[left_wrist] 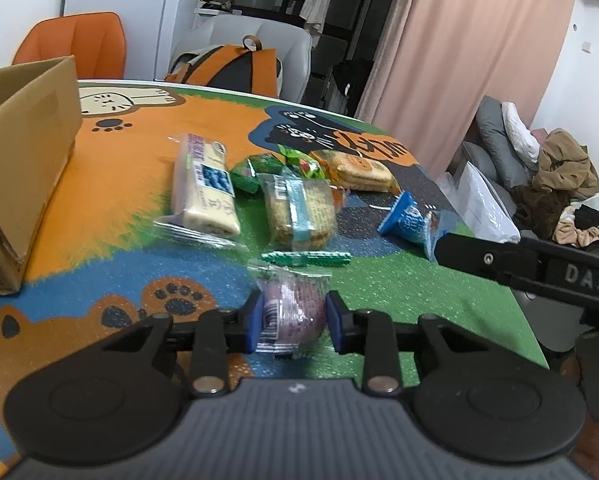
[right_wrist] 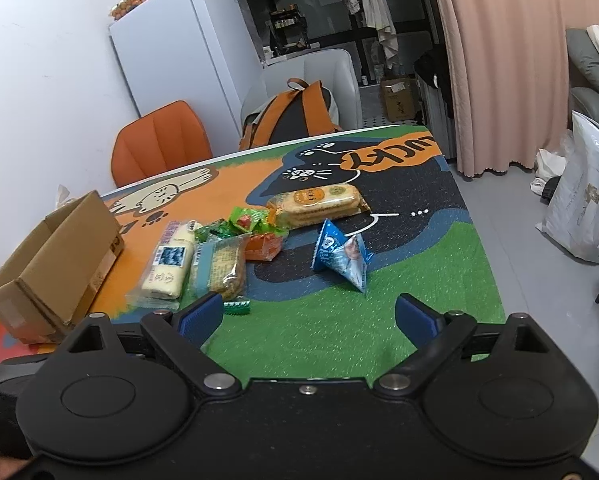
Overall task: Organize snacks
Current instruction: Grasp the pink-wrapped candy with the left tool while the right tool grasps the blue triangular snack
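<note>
Purple snack packet (left_wrist: 295, 312) pinched in left claw (left_wrist: 294, 320), angled down; right claw (right_wrist: 309, 320) spread

Pink round snack (left_wrist: 295, 310) in clear wrapper, on mat, near snack pile (left_wrist: 291, 188)

**Hidden and cut-off parts**

The brown cardboard box (left_wrist: 23, 152), left of the left gripper, ran past the picture's edge. The round purple snack in clear wrap (left_wrist: 293, 312) was partly covered by blue pads (left_wrist: 254, 322); its print was too blurred to read.
</note>
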